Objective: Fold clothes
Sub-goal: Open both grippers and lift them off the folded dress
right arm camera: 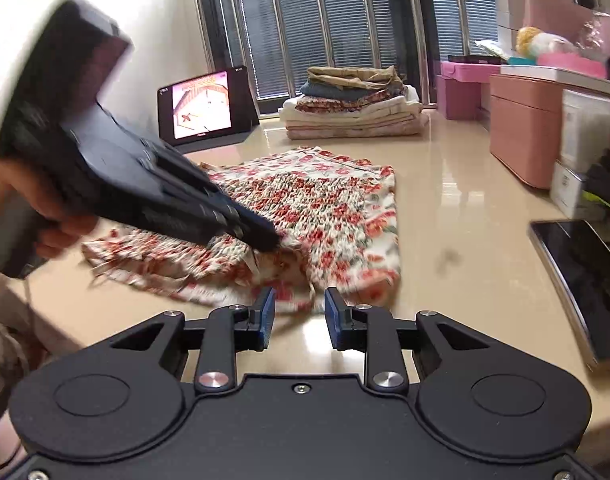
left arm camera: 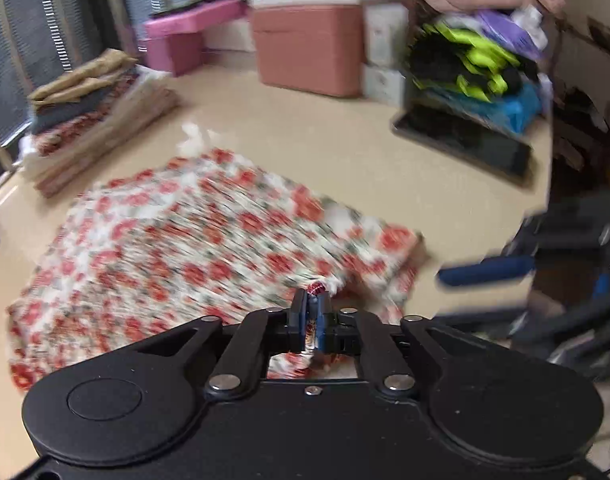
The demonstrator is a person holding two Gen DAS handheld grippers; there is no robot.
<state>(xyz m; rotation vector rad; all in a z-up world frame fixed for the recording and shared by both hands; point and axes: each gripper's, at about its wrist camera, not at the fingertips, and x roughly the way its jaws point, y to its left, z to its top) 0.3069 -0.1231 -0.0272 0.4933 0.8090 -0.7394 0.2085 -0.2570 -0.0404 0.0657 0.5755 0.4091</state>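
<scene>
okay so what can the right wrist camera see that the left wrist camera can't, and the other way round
Only the right wrist view shows the lit black-framed tablet screen propped near the window, and the hand holding the left gripper.

Only the left wrist view shows the heap of black, neon-yellow, purple and blue clothes, and red-flowered fabric pinched between that gripper's closed fingers.

Both show the white, red-flowered garment on the glossy beige table, the stack of folded clothes, the pink storage box, the flat dark tablet and the open right gripper.
</scene>
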